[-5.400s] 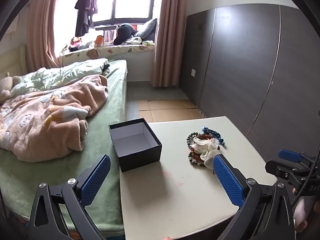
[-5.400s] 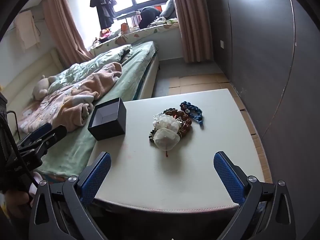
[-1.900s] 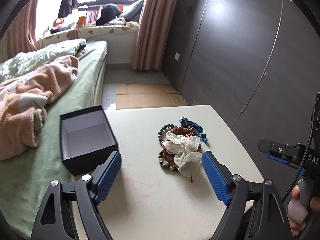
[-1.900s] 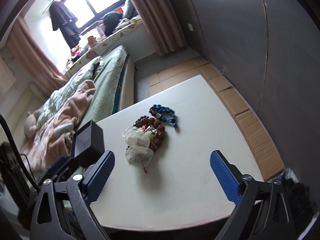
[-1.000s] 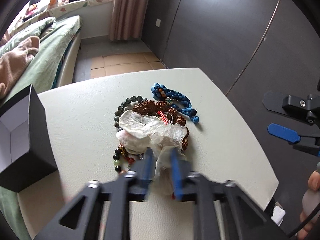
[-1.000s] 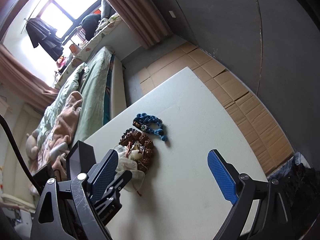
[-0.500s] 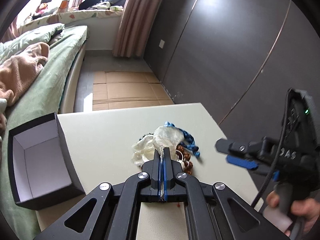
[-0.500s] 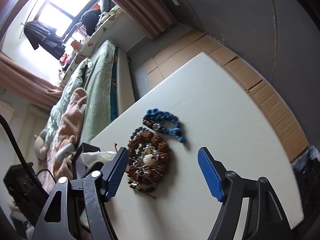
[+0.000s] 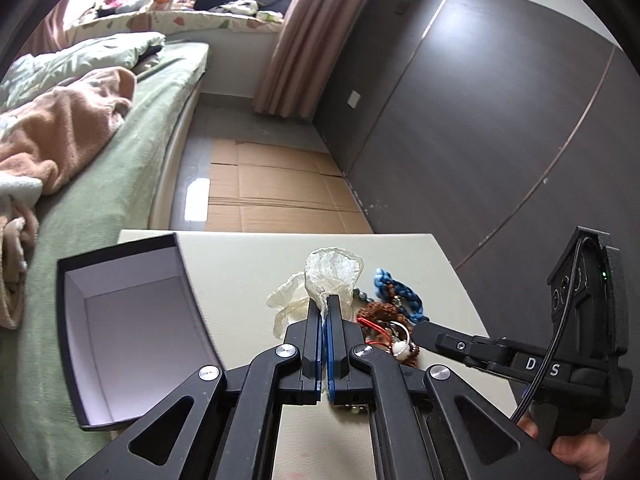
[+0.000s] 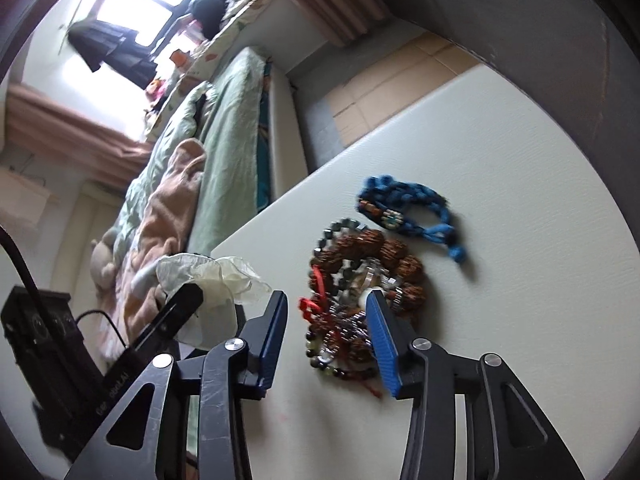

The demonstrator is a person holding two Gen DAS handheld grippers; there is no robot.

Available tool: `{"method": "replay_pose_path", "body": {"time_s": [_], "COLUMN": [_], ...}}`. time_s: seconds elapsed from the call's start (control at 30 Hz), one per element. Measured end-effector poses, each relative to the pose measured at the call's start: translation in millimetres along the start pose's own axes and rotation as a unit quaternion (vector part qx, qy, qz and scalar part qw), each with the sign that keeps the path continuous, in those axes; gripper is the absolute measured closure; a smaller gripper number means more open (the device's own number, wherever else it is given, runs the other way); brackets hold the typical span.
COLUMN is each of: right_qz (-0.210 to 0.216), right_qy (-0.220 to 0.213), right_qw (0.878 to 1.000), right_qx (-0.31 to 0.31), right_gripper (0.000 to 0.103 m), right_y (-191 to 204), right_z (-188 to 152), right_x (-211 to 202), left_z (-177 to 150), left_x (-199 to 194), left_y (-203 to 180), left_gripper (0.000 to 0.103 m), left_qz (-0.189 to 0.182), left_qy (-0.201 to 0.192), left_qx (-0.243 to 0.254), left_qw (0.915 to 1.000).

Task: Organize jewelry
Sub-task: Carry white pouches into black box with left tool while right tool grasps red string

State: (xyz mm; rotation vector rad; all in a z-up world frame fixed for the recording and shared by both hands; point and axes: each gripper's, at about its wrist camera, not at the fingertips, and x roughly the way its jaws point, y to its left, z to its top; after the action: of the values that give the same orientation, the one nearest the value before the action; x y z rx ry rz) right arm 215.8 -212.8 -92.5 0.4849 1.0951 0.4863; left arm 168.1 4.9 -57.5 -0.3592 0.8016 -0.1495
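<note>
Our left gripper (image 9: 324,300) is pinched tight on a white pouch (image 9: 332,274), holding it off the table (image 9: 248,256), just left of the bead pile (image 10: 356,300) and right of the open black box (image 9: 120,328). Our right gripper (image 10: 326,312) is spread wide, its blue pads low on either side of the near part of that pile, not closed on anything. Beyond the pile, touching its far edge or just beside it, lies a blue braid (image 10: 416,208). We judge the step in hand to be clearing the pouch away so the beads can be picked. Next we need the right fingers to close on one strand only, since the bracelets look tangled and could all drag along, then carry it to the box
</note>
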Motion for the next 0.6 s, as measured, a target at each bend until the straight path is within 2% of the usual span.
{"method": "replay_pose_path", "body": {"time_s": [0.1,0.27,0.4,0.5,0.53,0.57,0.6], "right_qz": [-0.012,-0.05,-0.072,-0.091,-0.097,-0.098,-0.096], "right_qy": [-0.003,0.027,0.05,0.051,0.048,0.044,0.042], "right_qw": [0.999,0.993,0.988,0.984,0.983,0.982,0.983], "right_qx": [-0.034,-0.099,-0.125,-0.145,-0.151,-0.152,-0.149], "right_gripper": [0.062,0.061,0.061,0.061,0.067,0.09,0.099], "right_y": [10,26,33,37,39,39,38], "right_z": [2,2,-6,-11,-13,-14,-15], "right_x": [5,31,47,47,46,45,43], "left_z": [1,2,5,6,5,4,3], "left_x": [-4,-13,-21,-30,-33,-36,-39], "left_y": [9,20,31,38,39,41,43], "left_gripper": [0.102,0.102,0.102,0.102,0.102,0.102,0.102], "left_qz": [0.006,0.012,0.015,0.019,0.02,0.02,0.021], "left_qy": [-0.001,-0.007,-0.012,-0.019,-0.022,-0.025,-0.027], "left_qx": [-0.011,-0.027,-0.042,-0.049,-0.05,-0.052,-0.053], "left_qw": [0.9999,0.9995,0.9989,0.9984,0.9983,0.9982,0.998]}}
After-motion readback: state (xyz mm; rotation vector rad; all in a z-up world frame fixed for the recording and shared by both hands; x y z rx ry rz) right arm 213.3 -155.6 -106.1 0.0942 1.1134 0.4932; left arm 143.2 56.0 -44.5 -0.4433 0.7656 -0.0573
